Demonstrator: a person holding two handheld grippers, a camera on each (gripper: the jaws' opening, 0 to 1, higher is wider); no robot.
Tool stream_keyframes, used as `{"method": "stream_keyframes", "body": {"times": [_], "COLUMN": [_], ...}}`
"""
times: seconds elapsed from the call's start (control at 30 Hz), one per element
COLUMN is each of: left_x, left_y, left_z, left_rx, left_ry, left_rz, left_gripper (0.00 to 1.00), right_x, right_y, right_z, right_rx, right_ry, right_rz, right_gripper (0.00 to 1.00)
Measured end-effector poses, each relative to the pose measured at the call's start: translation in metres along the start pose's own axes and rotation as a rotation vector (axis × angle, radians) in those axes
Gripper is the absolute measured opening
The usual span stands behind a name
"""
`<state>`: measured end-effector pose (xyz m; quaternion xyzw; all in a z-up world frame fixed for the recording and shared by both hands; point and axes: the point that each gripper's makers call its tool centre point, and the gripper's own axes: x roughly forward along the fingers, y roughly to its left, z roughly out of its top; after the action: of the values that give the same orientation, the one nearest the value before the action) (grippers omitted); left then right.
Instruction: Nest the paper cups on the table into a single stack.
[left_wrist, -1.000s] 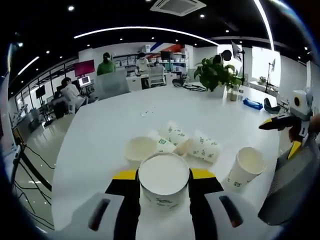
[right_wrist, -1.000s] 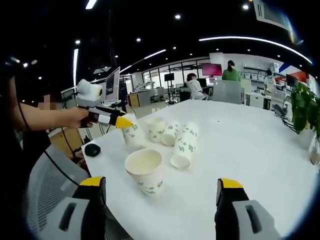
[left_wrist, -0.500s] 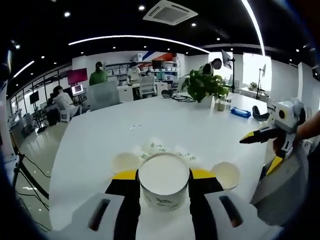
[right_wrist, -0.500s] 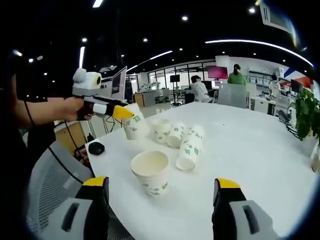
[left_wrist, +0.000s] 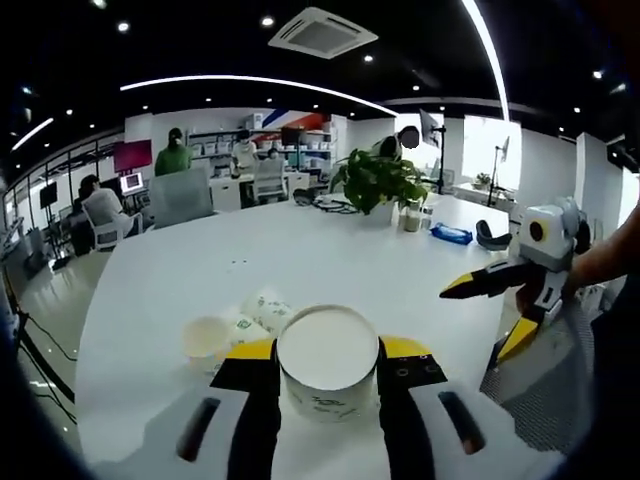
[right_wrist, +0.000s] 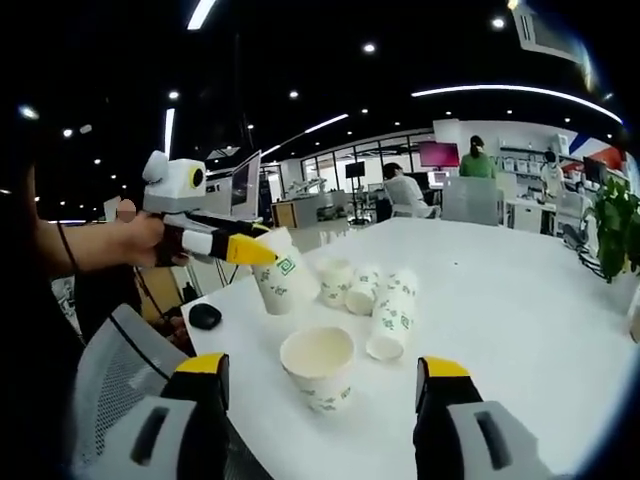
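In the left gripper view, my left gripper (left_wrist: 328, 372) rises from the bottom centre of the frame, closed around a paper cup (left_wrist: 328, 362), its yellow-tipped jaws pressed against the cup's two sides. The cup stands upright, mouth toward the camera, showing its white inside. Beyond it, left of centre, an upright cup (left_wrist: 207, 338) stands on the white surface (left_wrist: 300, 250), with cups lying on their sides (left_wrist: 262, 310) just beside it to the right. At the right edge of the frame my right gripper (left_wrist: 492, 308) comes in with its jaws spread apart and nothing between them. A potted plant (left_wrist: 376, 180) stands at the far side of the surface, upper centre.

In the right gripper view, my right gripper (right_wrist: 322, 372) comes up from the bottom, its two jaws wide apart and empty. Between them, a little above, an open cup (right_wrist: 318, 367) stands upright on the surface (right_wrist: 500, 290). Behind it, toward the centre, a row of lying cups (right_wrist: 392, 312) rests with the green print on their sides showing. In the left half of the frame my left gripper (right_wrist: 262, 253) reaches in from the left edge, holding its paper cup (right_wrist: 283, 282) tilted and off the surface, near the lying cups. A small dark object (right_wrist: 204, 316) sits near the surface's edge below it.
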<state>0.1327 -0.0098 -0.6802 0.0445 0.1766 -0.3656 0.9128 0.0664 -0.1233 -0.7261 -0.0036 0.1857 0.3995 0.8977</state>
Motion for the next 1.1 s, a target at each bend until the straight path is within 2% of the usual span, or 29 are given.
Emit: {"method": "stream_keyframes", "body": {"times": [0.33,0.53,0.63,0.77,0.93,1.1], "left_x": [-0.006,-0.008,-0.007,-0.005,-0.001,0.001], "left_y": [-0.016,-0.022,-0.029,-0.041,-0.05,-0.069], "left_z": [0.02,0.019,0.02,0.022,0.02,0.025], "left_rx": [-0.022,-0.017,-0.017,-0.007,0.008,0.01], "left_ry": [-0.053,-0.059,-0.061,-0.062,-0.047,-0.051], "left_rz": [-0.029,-0.07,-0.106,-0.152,-0.178,-0.214], "left_gripper": [0.36,0.36,0.36,0.36,0.36,0.36], "right_x": [0.002,0.005,0.006,0.01,0.013,0.014], "right_y": [0.004,0.011,0.019,0.023,0.027,0.03], "right_z": [0.009,0.012,0.014,0.014,0.014,0.015], "right_rx": [0.016,0.014,0.014,0.006,0.01,0.02], "right_ry": [-0.033,-0.042,-0.05,-0.043,-0.043,-0.052], "right_rz": [0.02,0.047,0.085,0.096,0.112,0.126], "right_gripper": [0.68,0.61,0.53,0.53,0.53,0.53]}}
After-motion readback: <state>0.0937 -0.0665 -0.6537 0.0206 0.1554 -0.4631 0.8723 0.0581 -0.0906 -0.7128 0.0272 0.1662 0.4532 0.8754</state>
